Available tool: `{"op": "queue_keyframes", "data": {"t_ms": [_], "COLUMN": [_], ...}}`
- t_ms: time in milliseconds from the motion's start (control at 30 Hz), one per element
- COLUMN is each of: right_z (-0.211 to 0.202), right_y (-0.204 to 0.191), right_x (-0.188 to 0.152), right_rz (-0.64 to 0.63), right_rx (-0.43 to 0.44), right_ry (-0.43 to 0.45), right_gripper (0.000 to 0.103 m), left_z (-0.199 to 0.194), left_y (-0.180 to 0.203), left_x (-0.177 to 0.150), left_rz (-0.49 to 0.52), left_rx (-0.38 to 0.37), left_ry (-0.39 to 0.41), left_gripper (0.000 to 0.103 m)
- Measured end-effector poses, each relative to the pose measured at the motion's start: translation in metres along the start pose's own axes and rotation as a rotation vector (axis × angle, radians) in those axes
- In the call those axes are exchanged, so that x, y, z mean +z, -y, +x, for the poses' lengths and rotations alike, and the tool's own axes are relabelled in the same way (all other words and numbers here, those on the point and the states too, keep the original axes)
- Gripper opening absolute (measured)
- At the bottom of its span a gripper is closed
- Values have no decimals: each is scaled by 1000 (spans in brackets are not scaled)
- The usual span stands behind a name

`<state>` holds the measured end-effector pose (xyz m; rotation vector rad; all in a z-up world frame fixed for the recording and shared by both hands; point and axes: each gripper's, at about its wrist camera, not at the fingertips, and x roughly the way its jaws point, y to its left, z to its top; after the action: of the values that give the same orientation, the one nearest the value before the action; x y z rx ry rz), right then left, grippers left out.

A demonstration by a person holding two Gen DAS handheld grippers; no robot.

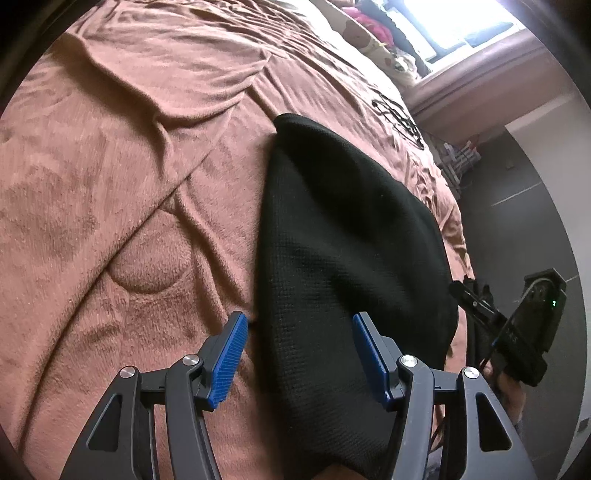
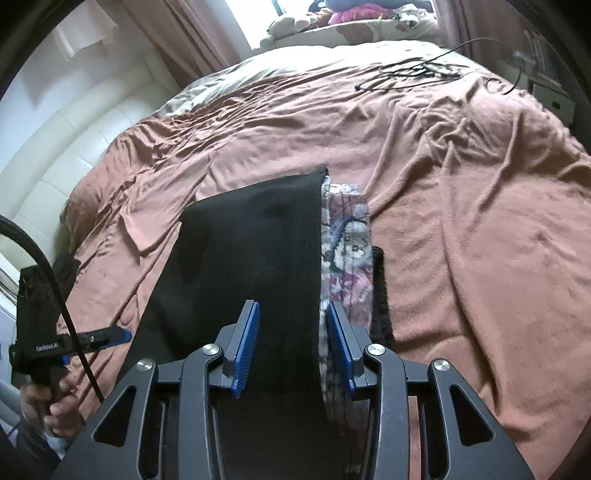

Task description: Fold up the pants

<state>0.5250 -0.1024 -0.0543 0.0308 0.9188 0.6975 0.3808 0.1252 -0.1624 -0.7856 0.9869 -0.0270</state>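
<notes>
Closest to my left lens are the blue pads of my left hand-held gripper (image 1: pixel 297 354), spread wide apart with nothing pinched between them. One pad hangs over the brown blanket (image 1: pixel 122 184), the other over the black pants (image 1: pixel 343 236). The pants lie folded on the bed, a long dark strip running away from me along the bed's edge, with the blanket spreading out on their far side. Beyond the pants' near corner, off the bed's edge, my right hand-held gripper (image 1: pixel 476 299) shows over the grey floor (image 1: pixel 517 206). A tangle of black cable (image 1: pixel 399 118) lies on the blanket past the pants' far end, toward the window (image 1: pixel 454 26).

From my right lens, my right hand-held gripper (image 2: pixel 291 345) is also spread, its pads either side of the pants' (image 2: pixel 243 258) near end; I cannot tell whether they touch the cloth. A floral patterned lining (image 2: pixel 347 251) shows along one edge of the pants. Beside the pants, at the bed's side, my left hand (image 2: pixel 55 402) holds the left hand-held gripper (image 2: pixel 123 335). The cable (image 2: pixel 413 72) lies well beyond the pants, near the plush toys (image 2: pixel 332 16).
</notes>
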Motion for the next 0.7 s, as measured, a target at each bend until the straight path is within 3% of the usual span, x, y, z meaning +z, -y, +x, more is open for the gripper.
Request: {"op": "queue_keyframes", "data": {"t_ms": [200, 600, 633, 667, 700], "right_z": [15, 40, 42, 43, 43], "right_y": [14, 15, 13, 12, 10], "right_x": [14, 34, 35, 36, 37], "right_rz": [83, 106, 103, 101, 95], "right_rx": [65, 43, 36, 31, 32], "right_ry": [-5, -34, -43, -46, -49], "right_gripper": [36, 36, 32, 19, 14], "left_z": [4, 8, 9, 9, 9], "left_y": [-2, -8, -9, -9, -9], "left_x": [0, 1, 1, 1, 1], "left_rz": [-10, -18, -19, -20, -19], "left_rx": [-7, 1, 1, 2, 2], "left_ry": [-8, -24, -26, -28, -29], "left_gripper": [61, 61, 61, 61, 61]}}
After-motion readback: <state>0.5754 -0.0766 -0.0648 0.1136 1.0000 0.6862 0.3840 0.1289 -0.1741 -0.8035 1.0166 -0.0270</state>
